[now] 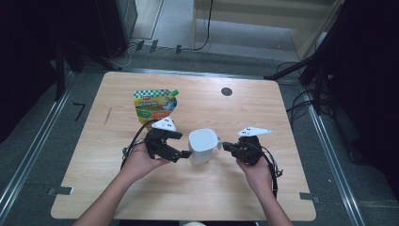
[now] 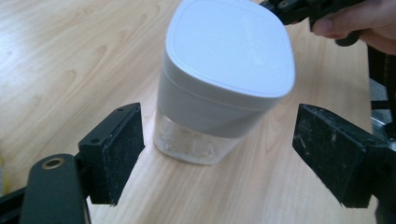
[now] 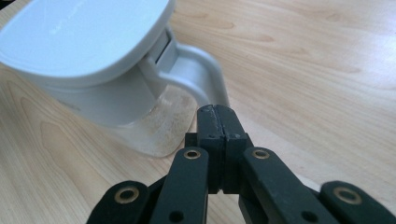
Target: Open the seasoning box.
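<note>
- The left gripper (image 2: pixel 219 154) is released: its two black pads (image 2: pixel 119 154) stand wide apart, one on each side of the jug (image 2: pixel 224 79), clear of its walls.
- The right gripper (image 3: pixel 217 123) is clenched, jaws pressed flat together with nothing between them, the tips just at the foot of the jug's handle (image 3: pixel 198 72); whether they touch it I cannot tell.
- The jug (image 1: pixel 203 146) stands upright on the wooden table (image 1: pixel 141 197), near its middle, between the two grippers (image 1: pixel 181 151) (image 1: pixel 227 147).
- It has a flat white lid (image 2: pixel 233 44) with rounded corners, a white upper body and a clear lower part with a little pale residue at the bottom.
- The looped white handle faces the right gripper.
- Behind the left hand (image 1: pixel 141 162), farther up the table, lies a green and yellow spouted pouch (image 1: pixel 155 106).
</note>
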Motion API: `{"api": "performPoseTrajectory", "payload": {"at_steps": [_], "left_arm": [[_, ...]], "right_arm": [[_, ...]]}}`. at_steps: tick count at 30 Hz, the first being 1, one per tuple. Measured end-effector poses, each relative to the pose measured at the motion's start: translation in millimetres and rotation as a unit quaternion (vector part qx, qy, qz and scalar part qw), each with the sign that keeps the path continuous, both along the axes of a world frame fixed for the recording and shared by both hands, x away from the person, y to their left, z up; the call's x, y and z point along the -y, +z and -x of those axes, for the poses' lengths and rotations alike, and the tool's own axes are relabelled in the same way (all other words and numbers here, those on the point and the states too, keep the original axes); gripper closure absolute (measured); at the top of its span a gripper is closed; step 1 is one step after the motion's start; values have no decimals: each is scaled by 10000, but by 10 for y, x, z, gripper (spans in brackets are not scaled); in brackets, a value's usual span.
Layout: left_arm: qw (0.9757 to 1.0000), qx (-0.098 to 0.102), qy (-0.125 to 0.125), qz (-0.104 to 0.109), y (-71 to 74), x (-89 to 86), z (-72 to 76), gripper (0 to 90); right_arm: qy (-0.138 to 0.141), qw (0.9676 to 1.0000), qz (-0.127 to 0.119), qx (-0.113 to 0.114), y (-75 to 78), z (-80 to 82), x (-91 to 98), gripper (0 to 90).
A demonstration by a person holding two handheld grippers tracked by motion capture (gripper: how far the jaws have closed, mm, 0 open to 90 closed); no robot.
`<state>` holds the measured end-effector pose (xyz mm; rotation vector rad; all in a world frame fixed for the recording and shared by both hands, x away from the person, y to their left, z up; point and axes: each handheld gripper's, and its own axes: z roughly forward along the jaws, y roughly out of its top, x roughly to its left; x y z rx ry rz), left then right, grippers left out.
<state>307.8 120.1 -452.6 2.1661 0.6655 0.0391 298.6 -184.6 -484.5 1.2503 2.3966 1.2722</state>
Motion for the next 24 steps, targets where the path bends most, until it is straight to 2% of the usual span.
{"api": "performPoseTrajectory", "payload": {"at_steps": [3,11,14,24], "left_arm": [[10000,55,-7,0,-16,36,-14,170],[9994,235,-222,-129,-90,198,-3,185],[9984,437,-234,-262,-121,262,2,185],[9975,605,-222,-283,-176,371,-18,155]], "right_arm": [[-20,10000,-32,-1,16,-18,5,900],[-37,10000,0,-63,-75,-92,-26,898],[-48,10000,29,-67,-78,-89,-37,898],[-68,10000,41,-18,-82,-75,-42,899]]}}
